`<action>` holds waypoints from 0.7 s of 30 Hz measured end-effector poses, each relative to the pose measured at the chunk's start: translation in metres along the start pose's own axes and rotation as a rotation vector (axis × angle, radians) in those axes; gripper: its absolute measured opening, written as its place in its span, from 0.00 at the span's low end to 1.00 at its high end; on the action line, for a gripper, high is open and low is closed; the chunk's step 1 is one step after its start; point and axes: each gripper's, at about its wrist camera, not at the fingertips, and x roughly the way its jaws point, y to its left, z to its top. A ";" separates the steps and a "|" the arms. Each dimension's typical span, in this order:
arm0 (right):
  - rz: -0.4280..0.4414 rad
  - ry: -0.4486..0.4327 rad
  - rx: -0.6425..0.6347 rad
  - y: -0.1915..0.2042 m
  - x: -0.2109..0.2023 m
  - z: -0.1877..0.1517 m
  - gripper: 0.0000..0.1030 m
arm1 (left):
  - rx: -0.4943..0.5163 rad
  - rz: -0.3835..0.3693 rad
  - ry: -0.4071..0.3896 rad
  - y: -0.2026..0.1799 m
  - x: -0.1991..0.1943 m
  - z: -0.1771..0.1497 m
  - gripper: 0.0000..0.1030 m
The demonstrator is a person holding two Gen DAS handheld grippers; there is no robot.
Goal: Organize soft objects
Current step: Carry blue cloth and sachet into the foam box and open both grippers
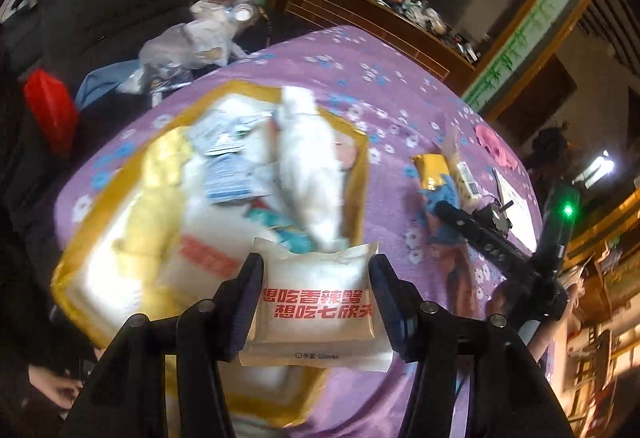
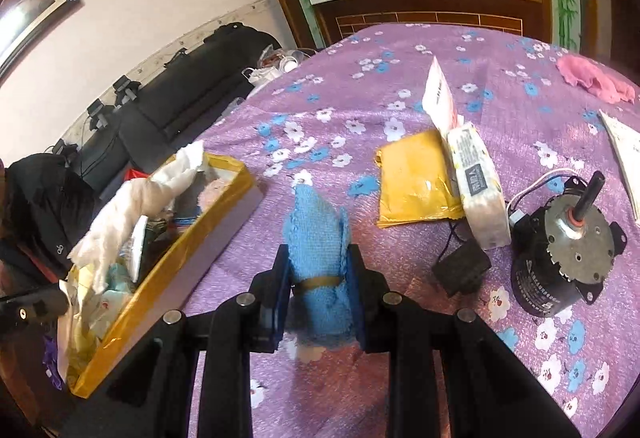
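The left gripper (image 1: 316, 302) pinches a glove packet (image 1: 318, 302) above the yellow-rimmed box (image 1: 356, 181); the right gripper (image 2: 318, 278) clamps a rolled blue cloth (image 2: 318, 238). A motor (image 2: 560, 258), tissue pack (image 2: 480, 189) and yellow mailer (image 2: 412, 177) lie nearby on the purple floral tablecloth (image 2: 360, 97).

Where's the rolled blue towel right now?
In the right wrist view the blue towel is clamped in the right claw, above the purple tablecloth, between the gold-edged box and the yellow envelope.

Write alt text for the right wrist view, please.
The right claw grips a rolled blue towel above a purple flowered bedspread. A gold-rimmed box of soft items lies left; a yellow mailer, tissue pack and motor lie right.
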 end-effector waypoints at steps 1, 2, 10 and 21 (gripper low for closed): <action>0.005 0.002 0.016 0.001 -0.004 0.001 0.25 | -0.002 0.004 -0.002 0.006 -0.004 -0.003 0.56; 0.027 0.000 0.029 0.005 -0.009 0.001 0.25 | -0.003 0.010 -0.004 0.010 -0.006 -0.003 0.56; 0.131 0.017 0.016 0.052 -0.023 0.001 0.25 | -0.046 0.022 -0.002 0.046 -0.013 -0.007 0.56; 0.151 0.043 -0.058 0.107 -0.023 0.006 0.25 | -0.071 0.001 -0.020 0.063 -0.023 -0.004 0.56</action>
